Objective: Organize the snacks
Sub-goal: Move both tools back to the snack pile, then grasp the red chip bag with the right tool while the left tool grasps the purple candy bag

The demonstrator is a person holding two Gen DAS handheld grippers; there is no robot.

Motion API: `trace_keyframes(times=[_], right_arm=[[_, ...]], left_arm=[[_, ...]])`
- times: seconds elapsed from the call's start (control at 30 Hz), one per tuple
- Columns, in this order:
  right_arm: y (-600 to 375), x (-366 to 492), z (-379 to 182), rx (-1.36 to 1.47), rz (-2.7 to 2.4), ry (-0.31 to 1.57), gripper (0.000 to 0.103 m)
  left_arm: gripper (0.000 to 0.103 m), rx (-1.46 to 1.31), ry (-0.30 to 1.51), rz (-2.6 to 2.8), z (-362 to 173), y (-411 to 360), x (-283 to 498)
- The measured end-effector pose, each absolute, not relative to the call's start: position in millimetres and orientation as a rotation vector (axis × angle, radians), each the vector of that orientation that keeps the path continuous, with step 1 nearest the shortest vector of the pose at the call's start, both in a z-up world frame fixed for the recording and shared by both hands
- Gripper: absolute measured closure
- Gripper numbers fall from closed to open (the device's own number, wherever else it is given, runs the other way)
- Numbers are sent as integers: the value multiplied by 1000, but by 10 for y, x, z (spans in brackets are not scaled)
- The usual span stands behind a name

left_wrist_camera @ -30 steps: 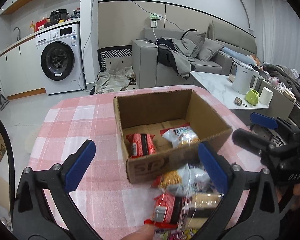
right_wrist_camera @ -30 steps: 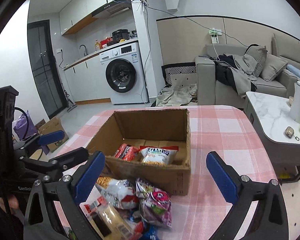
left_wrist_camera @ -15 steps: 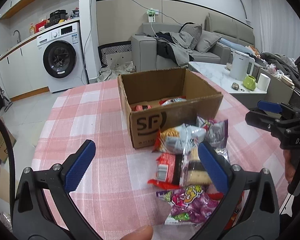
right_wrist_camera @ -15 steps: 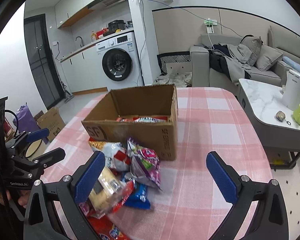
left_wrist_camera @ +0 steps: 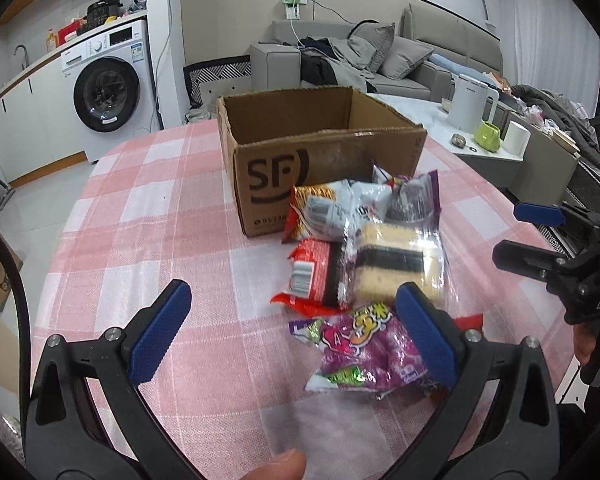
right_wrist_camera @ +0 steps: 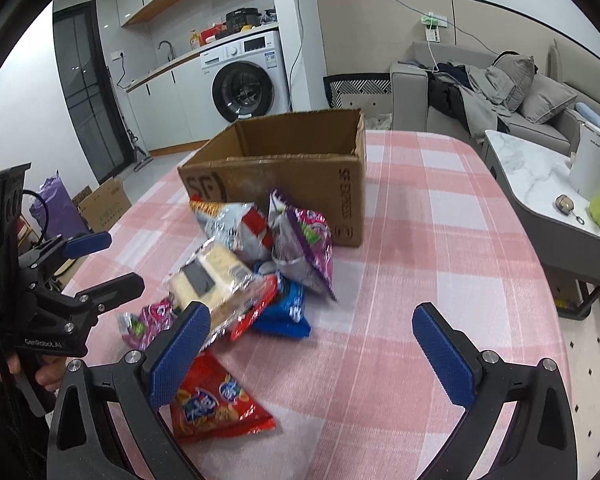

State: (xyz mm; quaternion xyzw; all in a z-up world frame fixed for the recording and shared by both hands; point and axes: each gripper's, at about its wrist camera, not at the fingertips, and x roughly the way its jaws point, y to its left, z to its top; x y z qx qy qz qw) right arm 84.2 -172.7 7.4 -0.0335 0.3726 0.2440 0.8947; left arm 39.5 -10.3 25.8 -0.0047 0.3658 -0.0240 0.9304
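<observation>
Left wrist view: the left gripper [left_wrist_camera: 296, 330] hangs wide open and empty, now lower and farther back from the cardboard box [left_wrist_camera: 320, 152], as does the right gripper [right_wrist_camera: 314, 354]. The snack pile [left_wrist_camera: 364, 256] lies before the box, reachable; bare tablecloth [right_wrist_camera: 440, 240] gives room rightward.

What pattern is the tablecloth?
Pink-and-white check tablecloth, clearest in the right wrist view.

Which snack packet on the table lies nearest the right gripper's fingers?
The red biscuit packet, alone at the pile's near edge, just beside the right gripper and its left finger; the rest sit closer to the box.
</observation>
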Motion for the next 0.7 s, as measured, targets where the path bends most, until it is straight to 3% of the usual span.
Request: trace_keyframes(times=[0.7], right_arm=[[-1380, 566, -270, -169, 736, 886, 0]], left_arm=[[1, -4, 874, -122, -42, -110, 392]])
